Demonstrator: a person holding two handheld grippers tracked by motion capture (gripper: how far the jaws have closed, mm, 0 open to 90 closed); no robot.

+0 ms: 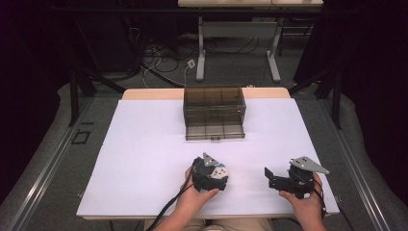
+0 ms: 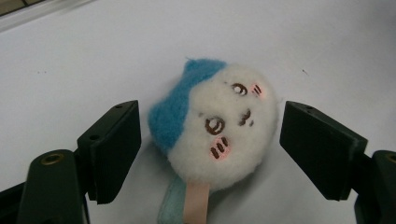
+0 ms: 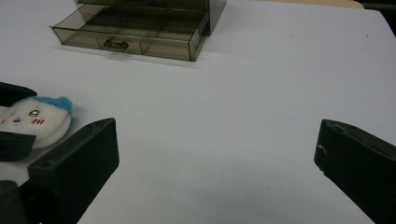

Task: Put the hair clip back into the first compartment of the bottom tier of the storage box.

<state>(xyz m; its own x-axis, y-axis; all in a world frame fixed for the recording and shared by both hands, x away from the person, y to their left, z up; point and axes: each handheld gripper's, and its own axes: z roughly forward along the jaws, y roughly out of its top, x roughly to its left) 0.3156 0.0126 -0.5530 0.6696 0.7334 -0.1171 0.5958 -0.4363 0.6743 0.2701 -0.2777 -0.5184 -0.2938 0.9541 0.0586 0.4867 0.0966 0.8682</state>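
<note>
The plush toy (image 2: 215, 128) lies on the white table (image 1: 144, 144), between the jaws of the left gripper (image 2: 210, 144), which are released (a gap shows either side). The left gripper view shows its stitched face; the high view shows grey floor and cables. A drawer box (image 1: 214, 113) stands at 12 o'clock, drawer out. The right gripper (image 3: 217, 163) is released at 3 o'clock, holding nothing.

One plush toy (image 2: 215, 128) on the white worktop (image 1: 144, 144), one smoky clear drawer box (image 1: 214, 113) with one drawer (image 3: 126, 39) pulled open, and two hand-held grippers: left (image 2: 210, 140), right (image 3: 217, 172).
</note>
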